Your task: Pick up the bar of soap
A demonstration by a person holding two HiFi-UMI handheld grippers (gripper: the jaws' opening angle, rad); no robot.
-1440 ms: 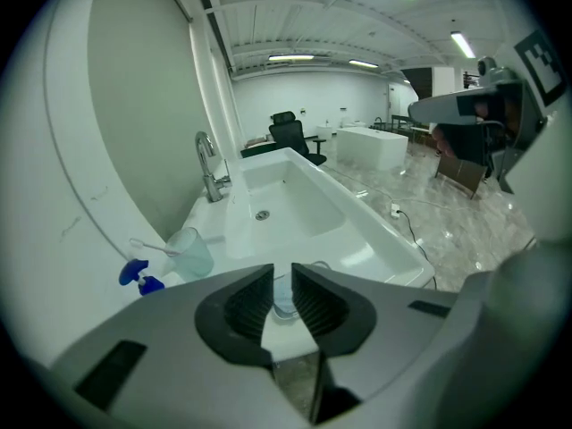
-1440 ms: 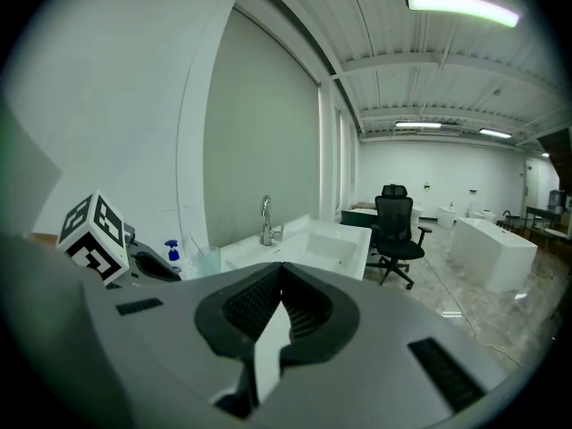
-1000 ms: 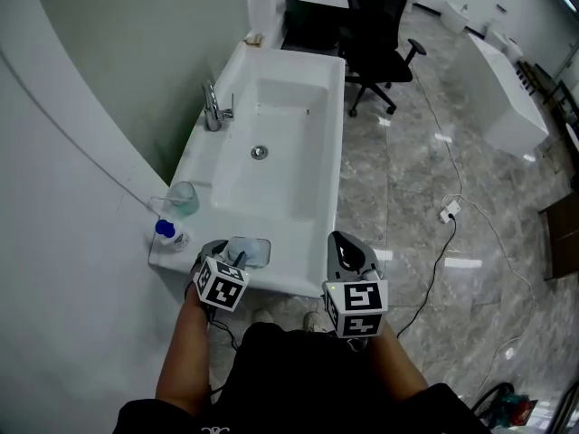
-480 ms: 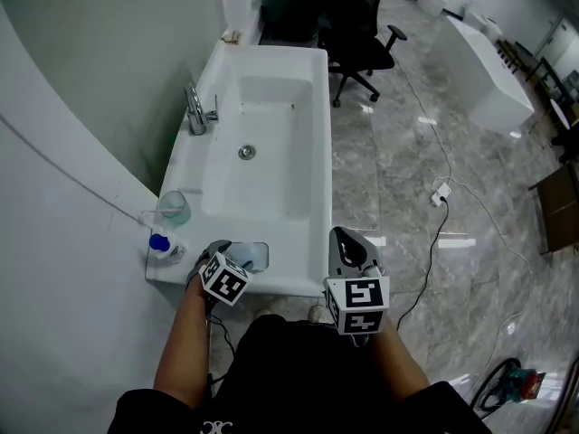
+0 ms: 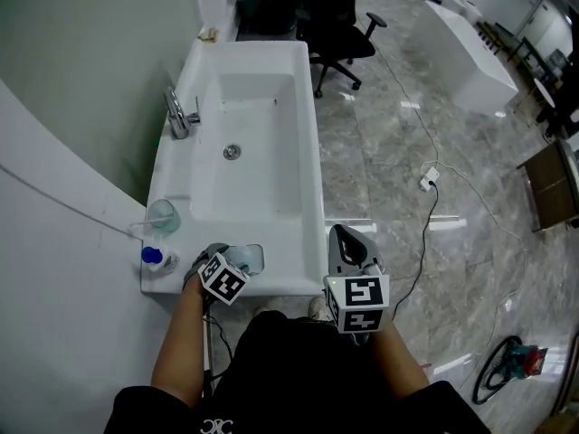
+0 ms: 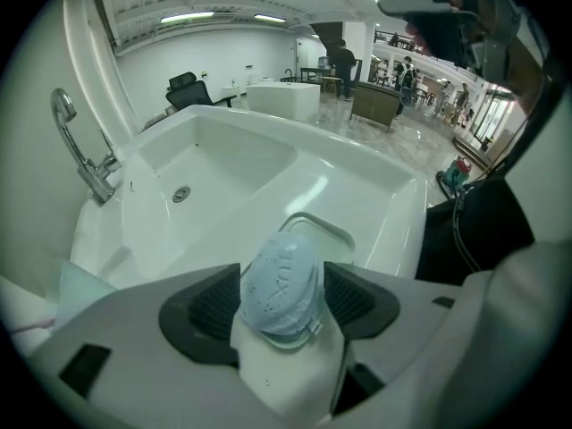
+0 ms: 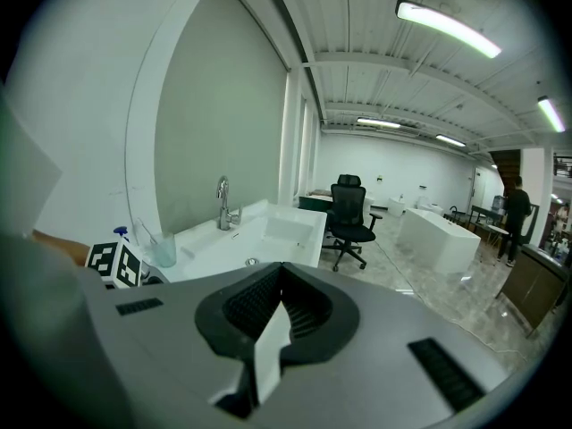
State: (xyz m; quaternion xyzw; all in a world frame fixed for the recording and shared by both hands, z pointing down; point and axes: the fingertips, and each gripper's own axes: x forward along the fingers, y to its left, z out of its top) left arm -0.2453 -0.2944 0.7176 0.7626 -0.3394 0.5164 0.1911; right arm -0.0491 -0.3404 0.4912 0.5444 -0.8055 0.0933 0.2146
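Flanked closely by the wide-spread jaws of the left gripper [image 5: 232, 262], the pale blue bar of soap [image 6: 281, 275] is seen at the soap dish [image 6: 336, 231] on the washbasin's near corner. The right gripper [image 7: 279, 307] is held closed and empty beside the basin.

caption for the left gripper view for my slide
Open left gripper straddling the pale blue soap bar at the near end of the white sink, faucet behind.
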